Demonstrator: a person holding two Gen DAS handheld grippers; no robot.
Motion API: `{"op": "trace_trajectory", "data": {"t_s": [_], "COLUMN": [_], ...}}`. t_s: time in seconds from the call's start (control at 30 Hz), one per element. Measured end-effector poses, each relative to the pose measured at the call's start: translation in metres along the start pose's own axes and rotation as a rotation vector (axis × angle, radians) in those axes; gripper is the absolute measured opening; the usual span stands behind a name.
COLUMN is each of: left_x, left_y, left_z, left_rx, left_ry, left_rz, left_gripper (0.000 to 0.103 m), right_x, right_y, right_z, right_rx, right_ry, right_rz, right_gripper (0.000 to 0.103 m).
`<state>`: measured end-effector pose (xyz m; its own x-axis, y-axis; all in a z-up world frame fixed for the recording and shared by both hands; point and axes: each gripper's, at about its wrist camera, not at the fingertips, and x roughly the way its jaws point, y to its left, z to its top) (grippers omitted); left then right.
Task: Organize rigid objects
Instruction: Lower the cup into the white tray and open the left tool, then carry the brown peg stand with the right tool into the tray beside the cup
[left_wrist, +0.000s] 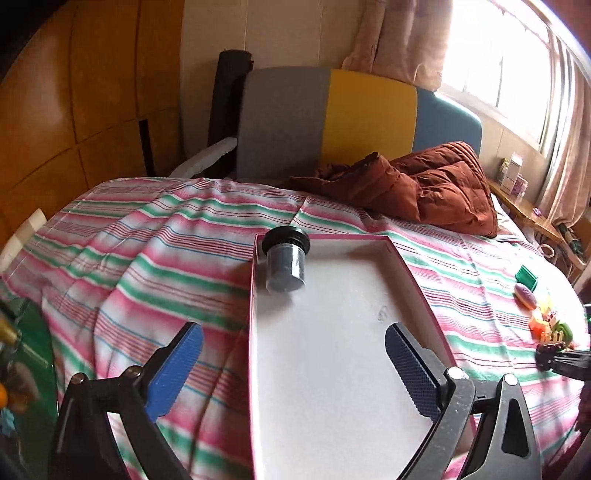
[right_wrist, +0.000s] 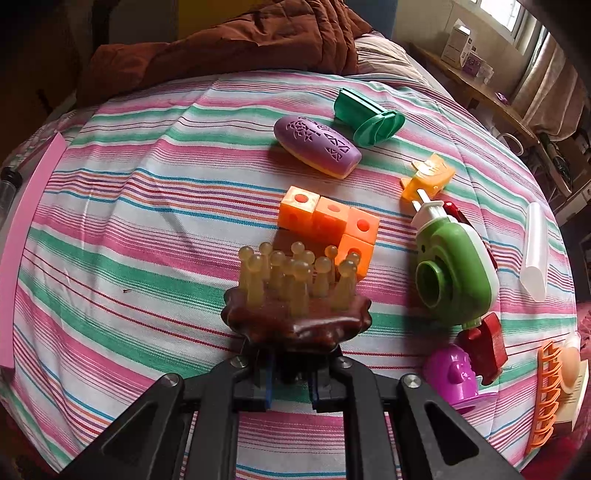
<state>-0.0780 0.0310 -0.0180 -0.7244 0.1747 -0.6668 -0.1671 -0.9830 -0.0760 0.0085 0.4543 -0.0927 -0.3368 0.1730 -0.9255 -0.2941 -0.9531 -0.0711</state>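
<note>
A white tray with a pink rim (left_wrist: 417, 284) lies on the striped bed. A dark jar with a black lid (left_wrist: 286, 260) lies in its far left corner. My left gripper (left_wrist: 293, 363) is open and empty above the tray's near part. My right gripper (right_wrist: 291, 384) is shut on a brown scalp massager with translucent prongs (right_wrist: 295, 321), held just above the bedspread. Ahead of it lie orange cubes (right_wrist: 332, 221), a purple oval case (right_wrist: 317, 146), a green clip-like piece (right_wrist: 365, 118) and a green toy camera (right_wrist: 456, 269).
An orange piece (right_wrist: 428, 177), a white tube (right_wrist: 535, 251), a magenta toy (right_wrist: 456, 373), a red block (right_wrist: 487, 341) and an orange comb (right_wrist: 546, 395) lie at the right. A brown quilt (left_wrist: 424, 184) lies at the bed's head. A wooden shelf (left_wrist: 532, 206) runs along the window.
</note>
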Motion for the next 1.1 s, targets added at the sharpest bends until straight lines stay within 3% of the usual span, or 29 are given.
{"op": "trace_trajectory", "data": {"t_s": [0.6,1.1], "left_x": [-0.037,-0.031], "left_y": [-0.003,0.009], "left_z": [-0.016,-0.037], "left_rx": [-0.033,-0.044], "left_ry": [-0.031,0.055], "left_rz": [0.018,0.004], "left_gripper": [0.102,0.103], "right_x": [0.001,-0.006], "right_y": [0.005,0.015], "right_z": [0.002,0.0], "right_rx": [-0.037,-0.053], "right_ry": [-0.013,-0.02], "right_rz": [-0.04,-0.043], "right_gripper": [0.012,0.012]}}
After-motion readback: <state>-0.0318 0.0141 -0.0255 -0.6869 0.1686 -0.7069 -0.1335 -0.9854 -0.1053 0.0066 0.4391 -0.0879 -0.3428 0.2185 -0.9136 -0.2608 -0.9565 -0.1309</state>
